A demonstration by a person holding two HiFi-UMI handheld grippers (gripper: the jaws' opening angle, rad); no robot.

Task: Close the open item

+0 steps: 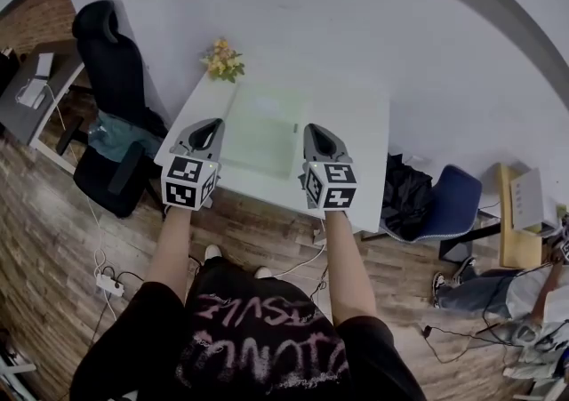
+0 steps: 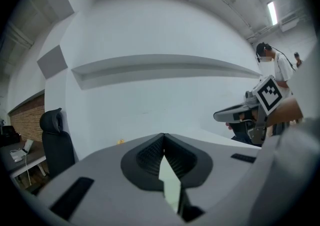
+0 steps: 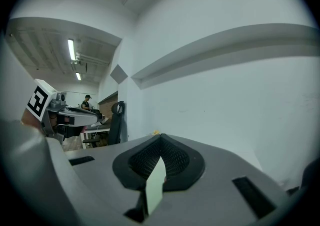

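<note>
A pale green flat rectangular item [image 1: 262, 132] lies on the white table [image 1: 360, 137]; I cannot tell from here whether it is open. Both grippers hover side by side over the table's near edge, pointing toward the wall. My left gripper [image 1: 203, 134] is shut with nothing in it, its jaw tips meeting in the left gripper view [image 2: 163, 139]. The right gripper [image 1: 318, 138] is likewise shut and empty, as its own view [image 3: 160, 141] shows. Each gripper view catches the other gripper off to the side, held in the air.
Yellow flowers [image 1: 222, 60] stand at the table's far left corner. A black office chair [image 1: 111, 70] is left of the table, a blue chair [image 1: 449, 204] and a black bag [image 1: 404, 195] to its right. A power strip [image 1: 108, 284] and cables lie on the wooden floor.
</note>
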